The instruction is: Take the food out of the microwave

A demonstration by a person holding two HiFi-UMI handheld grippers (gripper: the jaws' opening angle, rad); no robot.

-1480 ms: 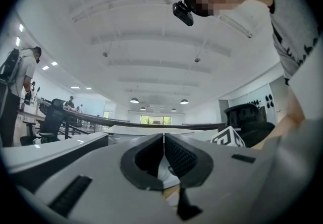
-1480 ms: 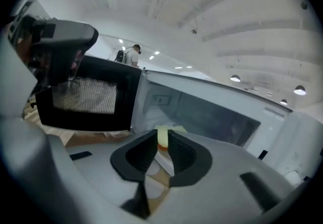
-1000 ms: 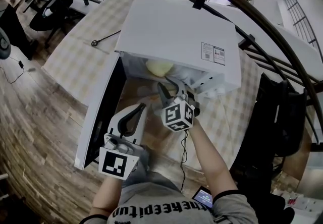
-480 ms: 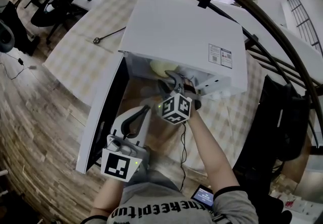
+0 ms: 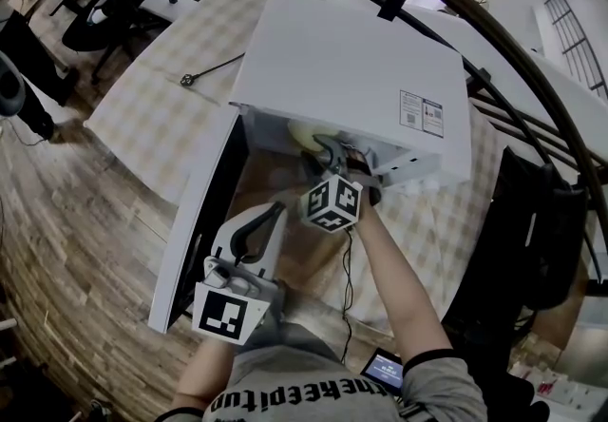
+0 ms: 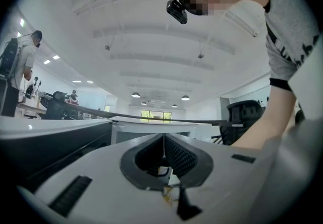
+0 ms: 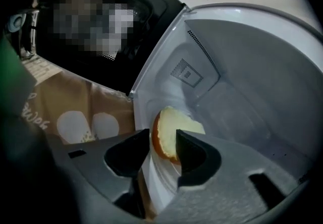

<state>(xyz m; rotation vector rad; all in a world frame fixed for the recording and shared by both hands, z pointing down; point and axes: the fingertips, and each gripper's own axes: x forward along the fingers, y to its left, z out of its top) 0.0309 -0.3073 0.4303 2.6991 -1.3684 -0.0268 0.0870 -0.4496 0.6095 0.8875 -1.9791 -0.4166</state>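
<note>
Pale orange-crusted round bun (image 7: 170, 132) in white box microwave (image 5: 351, 68) now between right gripper (image 7: 162, 141) jaws: widened, closing again, no contact yet; grasp next. Left gripper (image 6: 163, 141) jaws together, empty.

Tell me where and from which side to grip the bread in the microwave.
Probably take the bread by its browned, rounded edge, coming through the open front of the microwave: that edge faces the opening. The right gripper has its jaws closing either side, not yet pressing.

White microwave (image 5: 351, 68), beige checked tablecloth (image 5: 152, 102), pale orange-edged food (image 7: 171, 129).
</note>
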